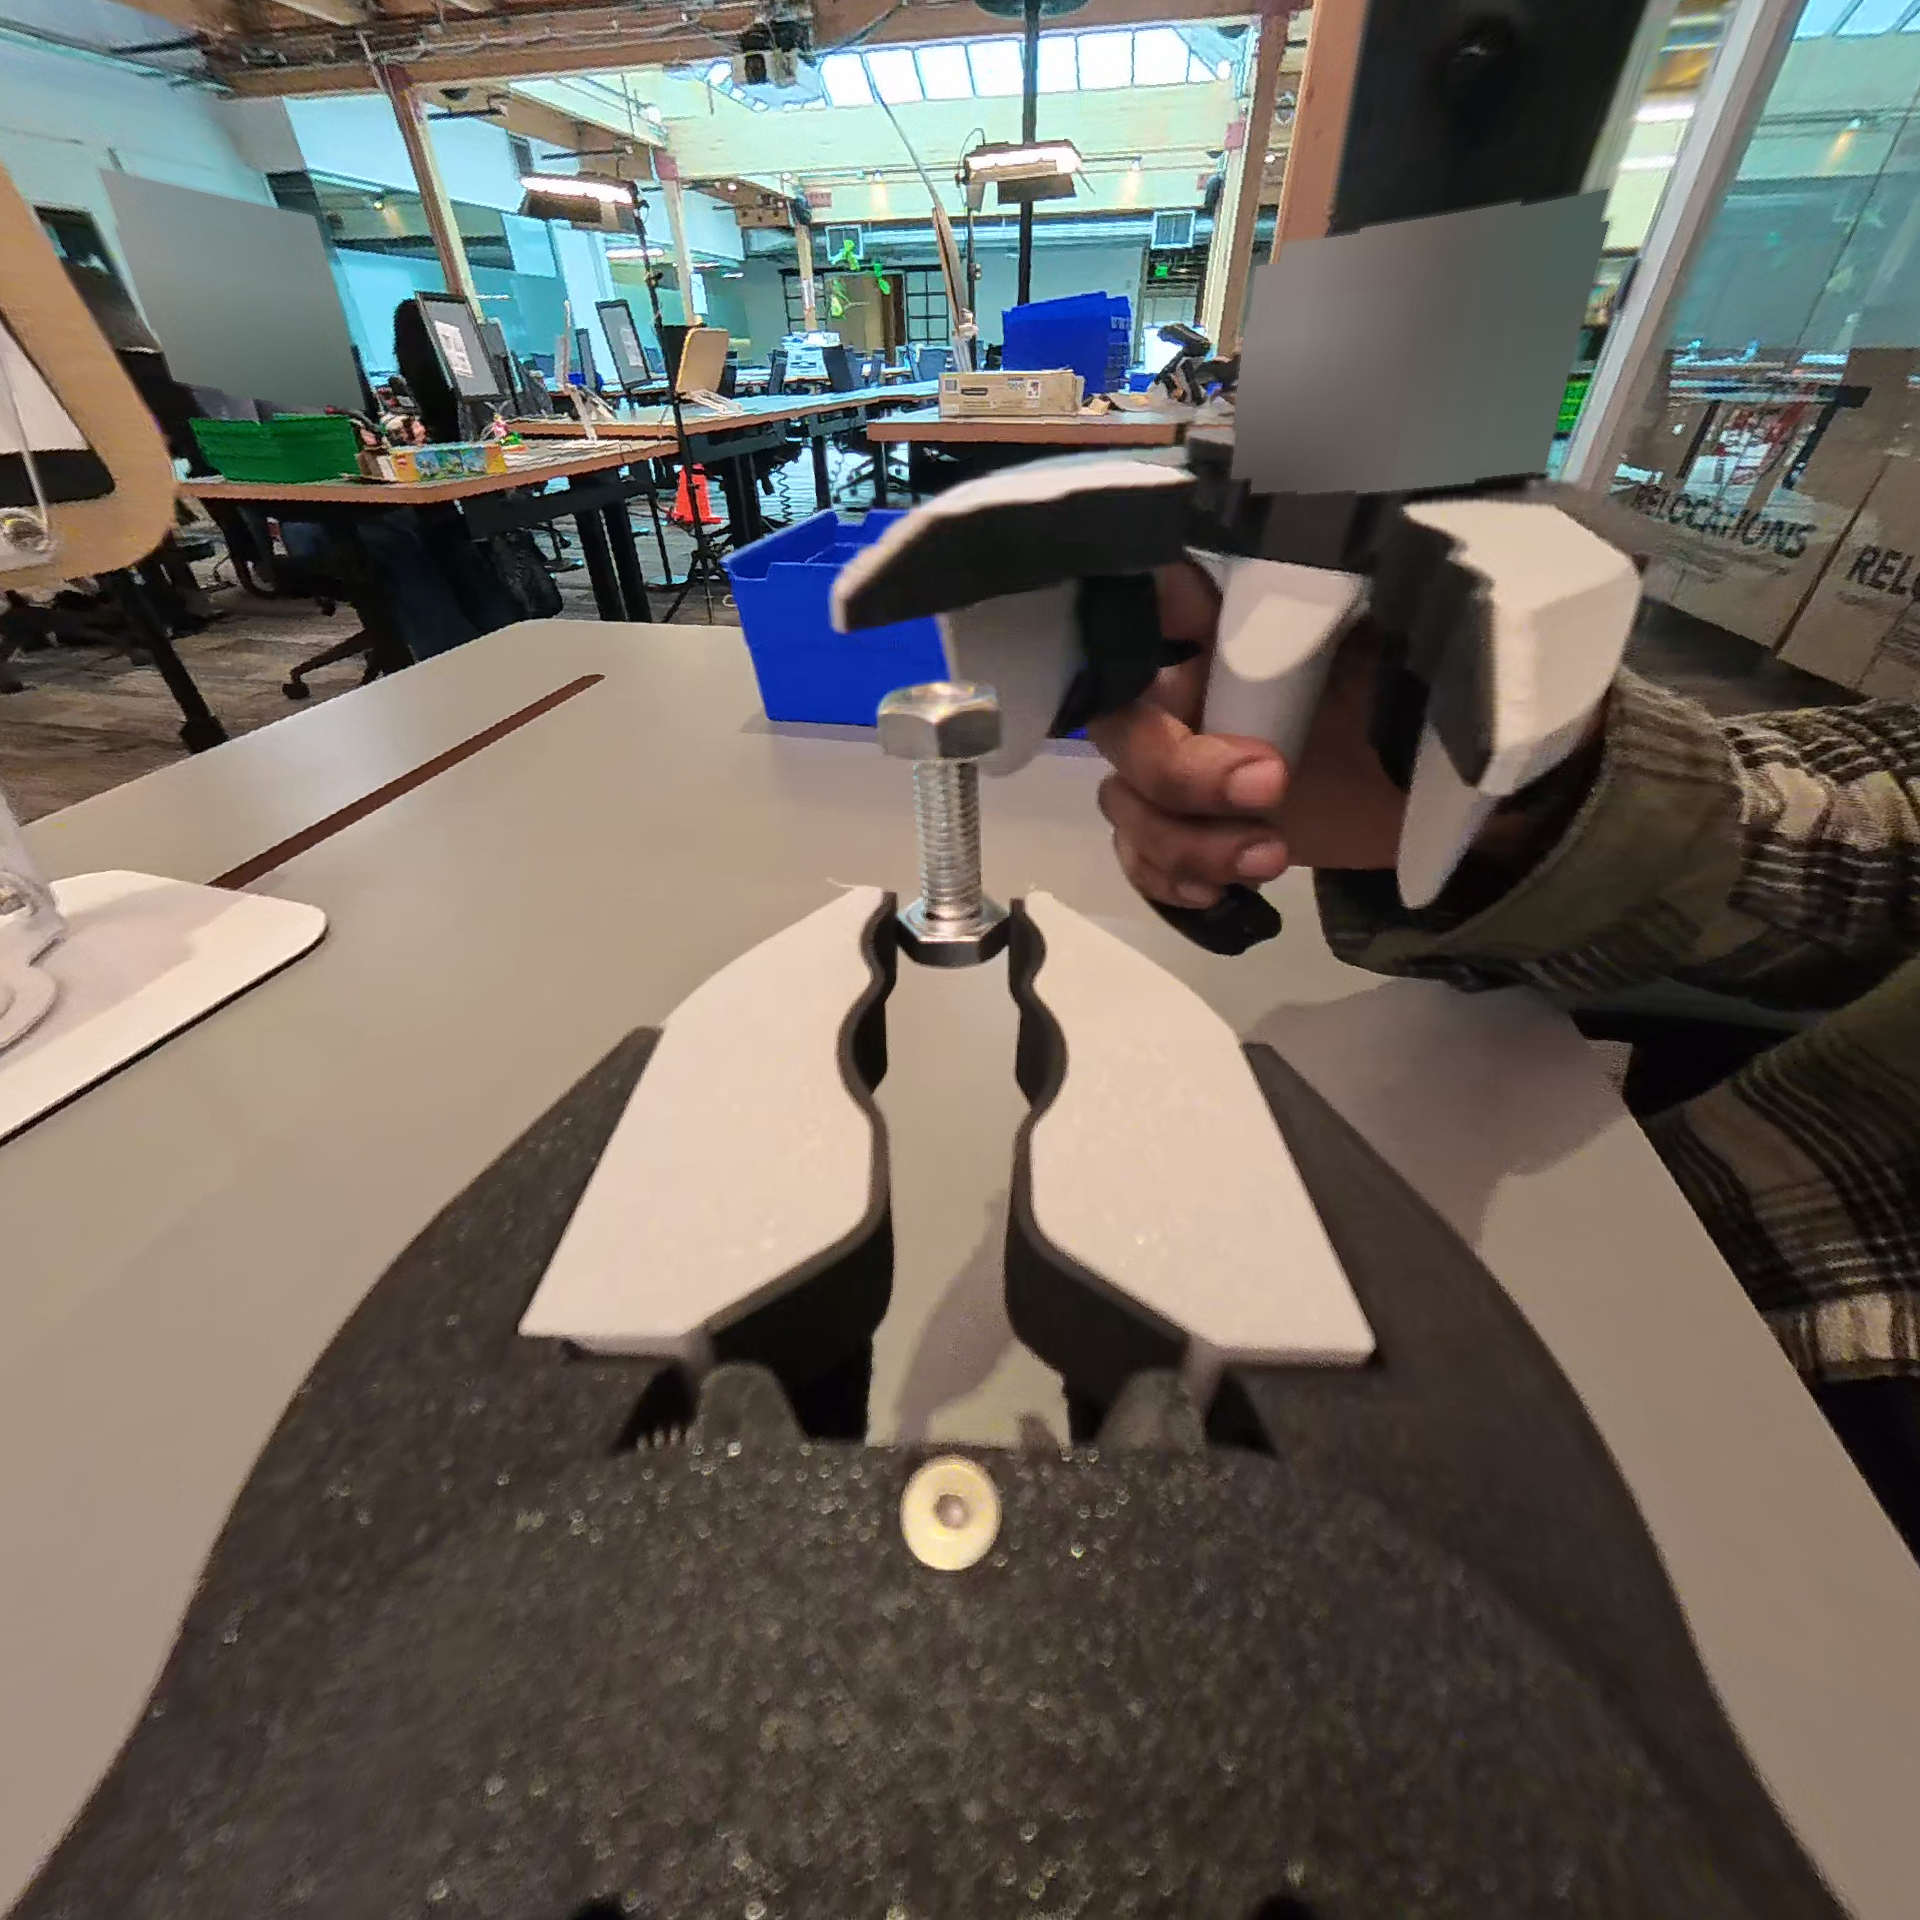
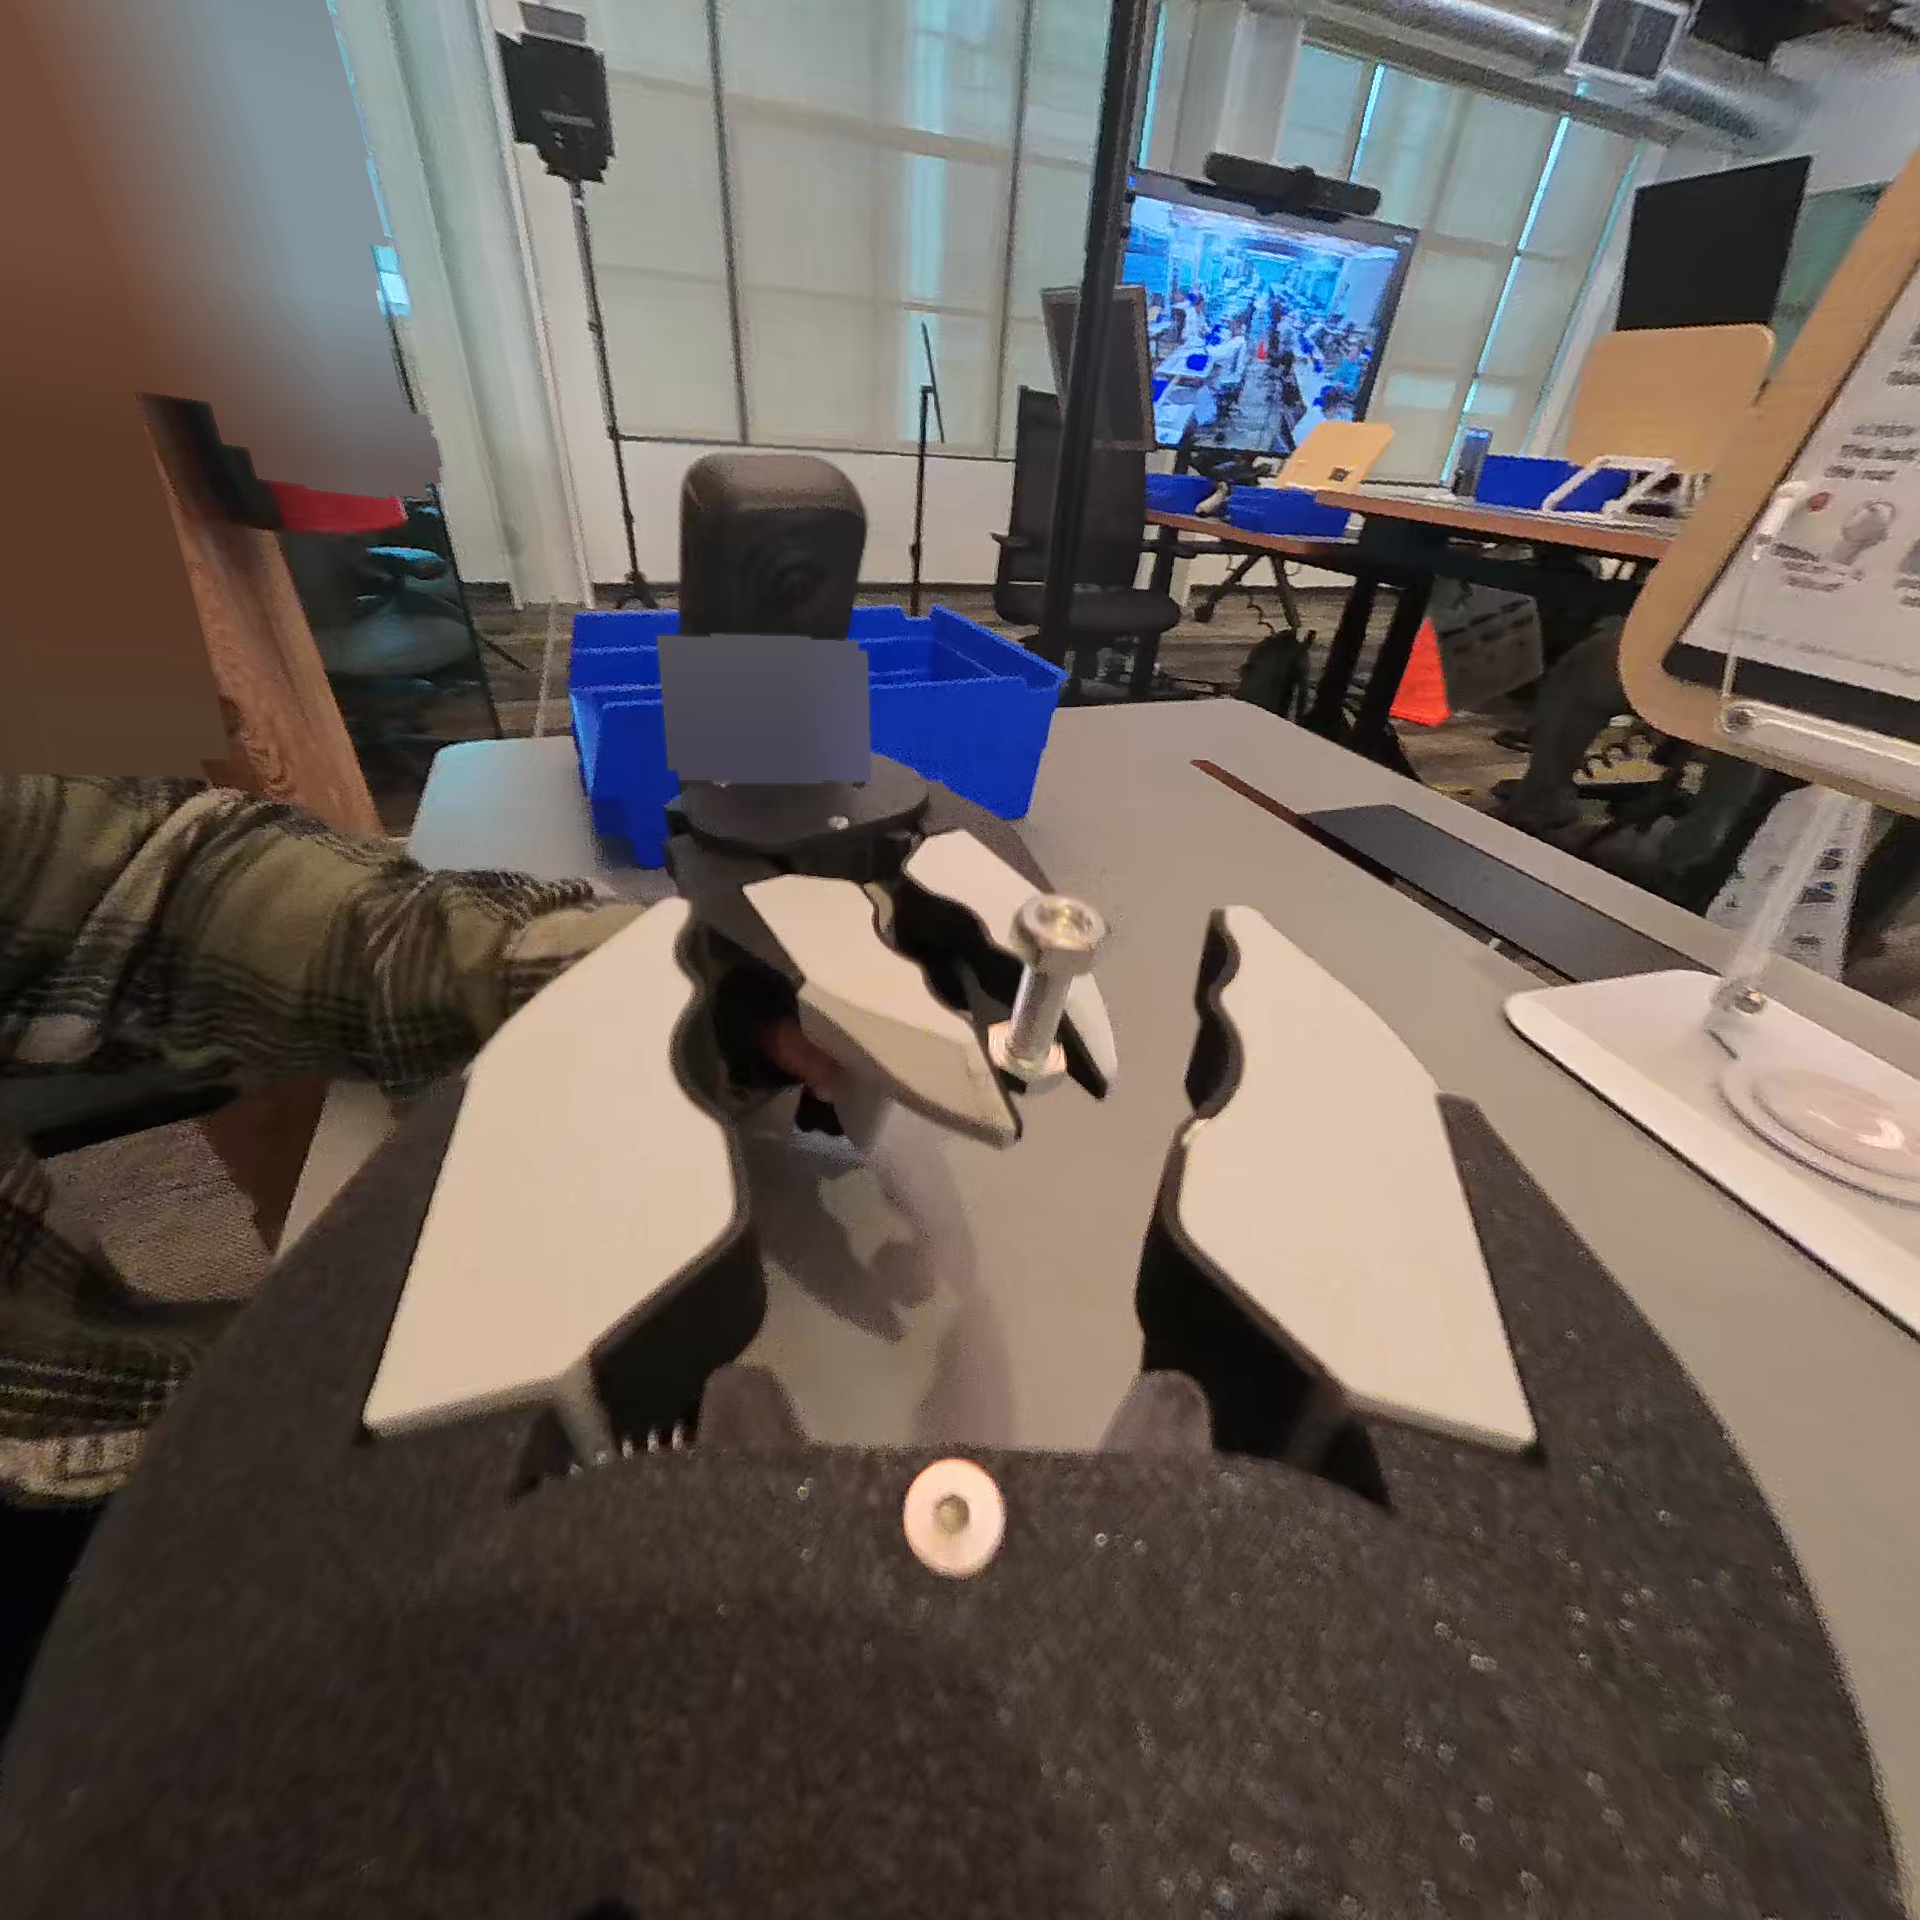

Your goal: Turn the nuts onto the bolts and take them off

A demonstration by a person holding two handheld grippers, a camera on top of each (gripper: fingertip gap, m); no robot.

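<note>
— Two tongs in play; what does each hold?
— Left tongs are clamped on the bolt's lower hex end, so the bolt stands upright over the grey bench, toward its far edge.
— And the right?
— Right tongs are spread apart and grip nothing. In the left view they sit beside the hex piece at the bolt's top; touching or not, I cannot tell.
— Anything behind?
— One blue bin at the bench's far edge.
</note>
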